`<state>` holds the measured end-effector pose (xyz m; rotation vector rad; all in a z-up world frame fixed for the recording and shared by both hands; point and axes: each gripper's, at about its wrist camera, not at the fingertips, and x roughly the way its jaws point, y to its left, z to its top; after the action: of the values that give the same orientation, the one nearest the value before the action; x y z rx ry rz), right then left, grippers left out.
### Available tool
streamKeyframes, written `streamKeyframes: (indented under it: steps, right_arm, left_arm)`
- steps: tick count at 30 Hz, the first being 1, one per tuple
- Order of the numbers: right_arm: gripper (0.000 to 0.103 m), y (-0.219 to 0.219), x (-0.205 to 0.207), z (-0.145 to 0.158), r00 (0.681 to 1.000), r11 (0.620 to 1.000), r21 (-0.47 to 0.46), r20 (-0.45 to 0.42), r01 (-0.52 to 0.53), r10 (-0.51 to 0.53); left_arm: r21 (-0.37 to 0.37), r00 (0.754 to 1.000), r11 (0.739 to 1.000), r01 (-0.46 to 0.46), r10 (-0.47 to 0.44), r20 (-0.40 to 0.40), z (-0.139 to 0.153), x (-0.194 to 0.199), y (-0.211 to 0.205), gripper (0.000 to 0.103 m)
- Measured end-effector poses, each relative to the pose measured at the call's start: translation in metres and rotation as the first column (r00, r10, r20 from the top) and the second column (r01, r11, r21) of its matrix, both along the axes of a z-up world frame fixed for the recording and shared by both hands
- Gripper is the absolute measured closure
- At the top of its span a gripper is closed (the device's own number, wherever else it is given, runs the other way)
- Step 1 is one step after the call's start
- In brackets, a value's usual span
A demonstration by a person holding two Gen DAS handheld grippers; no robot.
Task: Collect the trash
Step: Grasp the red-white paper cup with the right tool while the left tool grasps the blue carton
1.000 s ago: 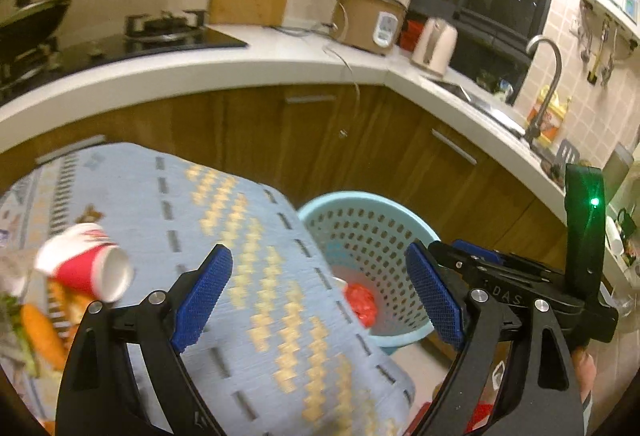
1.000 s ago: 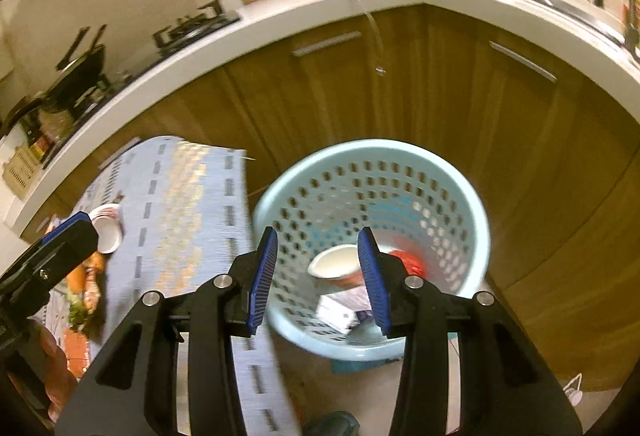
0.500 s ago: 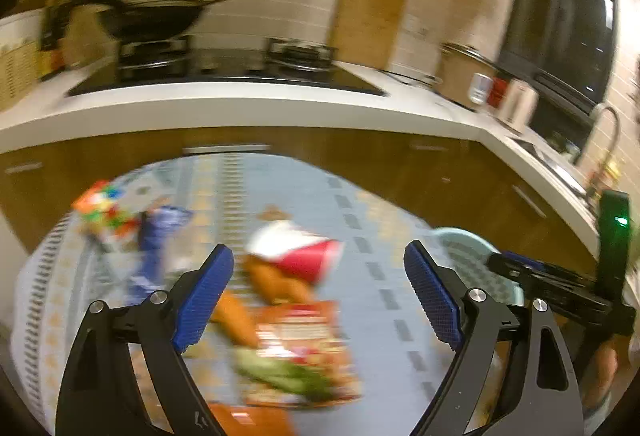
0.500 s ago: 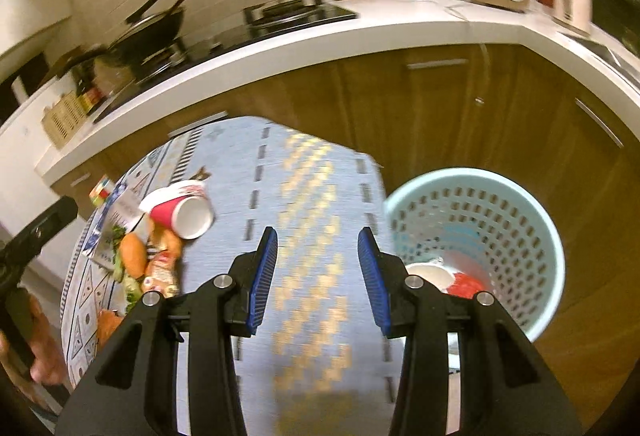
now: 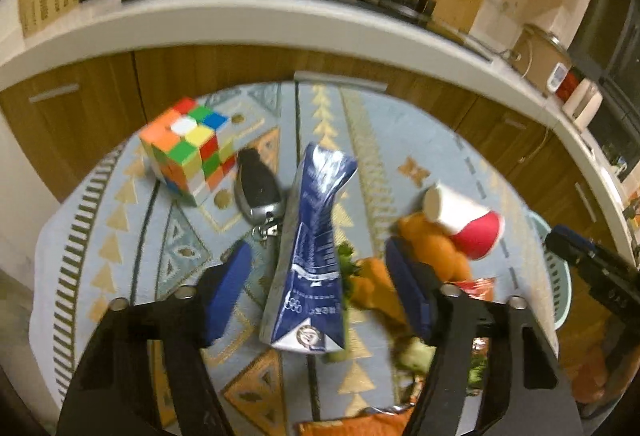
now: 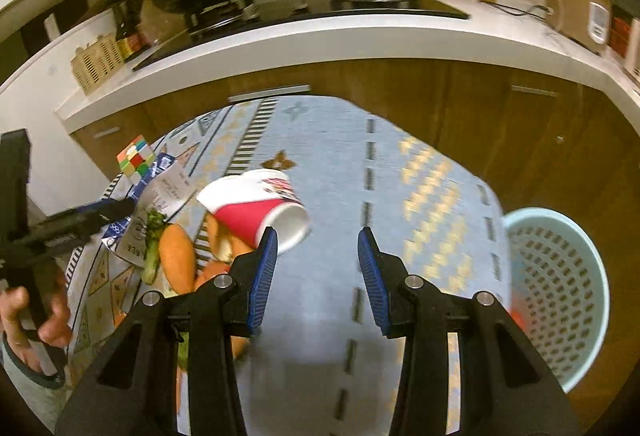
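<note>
The crushed blue milk carton (image 5: 308, 260) lies on the patterned table (image 5: 436, 140), and everything sits around it. The left hand-held gripper (image 5: 318, 292) hangs over it, jaws just narrowing, the carton between the blue pads but not yet pinched. Left of the carton are a car key (image 5: 258, 190) and, beyond it, a puzzle cube (image 5: 186, 150). Right of the carton lie carrots (image 5: 434, 248) with leafy scraps, and a tipped red-and-white paper cup (image 6: 256, 208) against them. The right hand-held gripper (image 6: 318, 274) hovers right of the cup, partly open and empty. Farther right of the carton, off the table edge, stands the pale blue basket (image 6: 560, 300).
</note>
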<state>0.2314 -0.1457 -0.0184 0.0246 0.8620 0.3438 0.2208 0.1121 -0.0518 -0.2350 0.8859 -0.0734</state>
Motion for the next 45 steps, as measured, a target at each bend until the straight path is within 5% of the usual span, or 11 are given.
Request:
streamKeyframes:
  steps: [9, 15, 24, 30, 32, 34, 39, 41, 43, 45]
  right_arm:
    - [0.054, 0.048, 0.024, -0.016, 0.991, 0.989, -0.062, -0.03, -0.135, 0.133]
    - [0.042, 0.068, 0.035, -0.032, 0.983, 0.974, -0.137, -0.049, -0.183, 0.178]
    - [0.041, 0.089, 0.059, -0.046, 0.976, 0.958, -0.189, -0.074, -0.214, 0.203]
    - [0.041, 0.083, 0.075, -0.052, 0.973, 0.969, -0.109, -0.098, -0.22, 0.209]
    - [0.051, 0.08, 0.078, -0.052, 0.972, 0.972, -0.075, -0.098, -0.222, 0.214]
    - [0.08, 0.078, 0.077, -0.052, 0.965, 0.97, -0.03, -0.113, -0.24, 0.236]
    - [0.081, 0.076, 0.072, -0.051, 0.964, 0.971, -0.02, -0.127, -0.239, 0.235]
    - [0.074, 0.071, 0.072, -0.047, 0.965, 0.974, 0.012, -0.135, -0.225, 0.224]
    - [0.031, 0.064, 0.075, -0.042, 0.974, 0.982, 0.029, -0.119, -0.189, 0.191]
    - [0.026, 0.06, 0.079, -0.035, 0.984, 0.988, 0.041, -0.087, -0.151, 0.154]
  left_arm:
    - [-0.024, 0.999, 1.0, 0.016, -0.017, -0.04, -0.023, 0.01, 0.008, 0.072]
    - [-0.072, 0.999, 0.997, 0.017, -0.019, -0.04, -0.025, 0.008, 0.016, 0.072]
    - [-0.06, 0.998, 0.998, 0.014, -0.017, -0.053, -0.032, 0.016, 0.012, 0.072]
    - [-0.061, 1.0, 0.998, 0.014, -0.015, -0.01, -0.025, 0.01, 0.012, 0.074]
    - [-0.065, 1.0, 0.998, 0.005, -0.004, 0.011, -0.019, 0.006, 0.013, 0.074]
    - [-0.08, 0.999, 0.997, -0.001, 0.003, 0.032, -0.014, 0.002, 0.016, 0.074]
    - [-0.093, 0.999, 0.996, -0.007, 0.012, 0.044, -0.008, -0.002, 0.021, 0.074]
    - [-0.086, 0.999, 0.996, -0.009, 0.012, 0.037, -0.01, -0.004, 0.022, 0.074]
    - [-0.088, 1.0, 0.996, -0.007, 0.009, 0.025, -0.012, -0.005, 0.021, 0.074]
    - [-0.081, 1.0, 0.997, 0.002, -0.001, 0.01, -0.017, -0.004, 0.019, 0.074]
